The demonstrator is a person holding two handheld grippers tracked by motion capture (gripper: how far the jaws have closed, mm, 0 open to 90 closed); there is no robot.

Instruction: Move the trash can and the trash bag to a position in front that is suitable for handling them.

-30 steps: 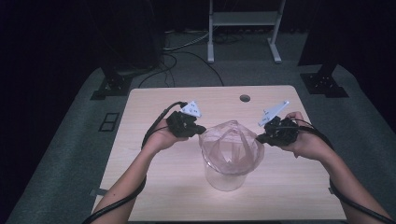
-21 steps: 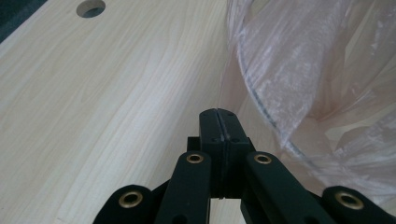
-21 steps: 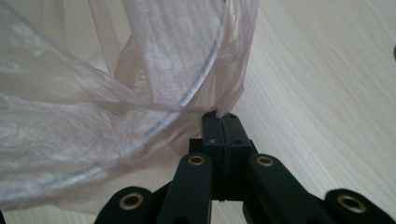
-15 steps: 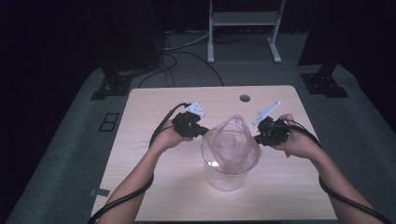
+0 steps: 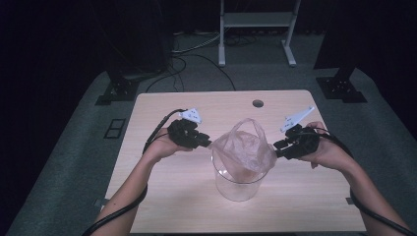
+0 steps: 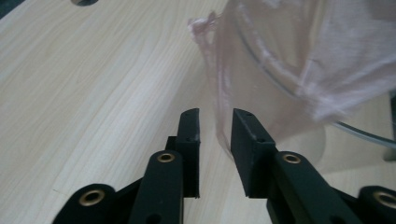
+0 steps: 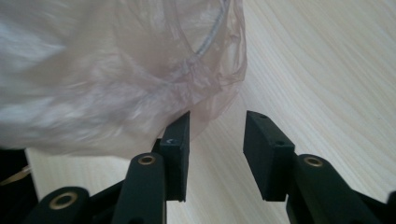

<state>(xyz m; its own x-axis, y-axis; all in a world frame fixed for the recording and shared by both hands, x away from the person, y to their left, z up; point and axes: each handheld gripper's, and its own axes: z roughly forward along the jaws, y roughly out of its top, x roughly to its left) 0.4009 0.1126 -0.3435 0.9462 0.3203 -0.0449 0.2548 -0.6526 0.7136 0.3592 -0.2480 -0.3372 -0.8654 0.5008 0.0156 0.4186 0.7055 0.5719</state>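
1. thin pinkish translucent plastic bag (image 5: pixel 244 146) drapes over the clear round plastic container (image 5: pixel 238 183) mid light wooden bench (image 5: pixel 162 196).
2. left tongs (image 6: pixel 215 127) have just been opening (film edge between, unpinched).
3. right tongs (image 7: pixel 217 127), also just opening, stand apart beside the bag.

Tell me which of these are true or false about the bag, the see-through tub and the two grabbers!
1. The plastic bag sits in a clear container. True.
2. The left gripper is clamped shut on the bag. False: its jaws have just been opening, with a gap between them.
3. The right gripper has a gap between its jaws. True.
4. The container lies tipped on its side. False: it stands upright on the table.
5. The table is metal. False: it is light wood.
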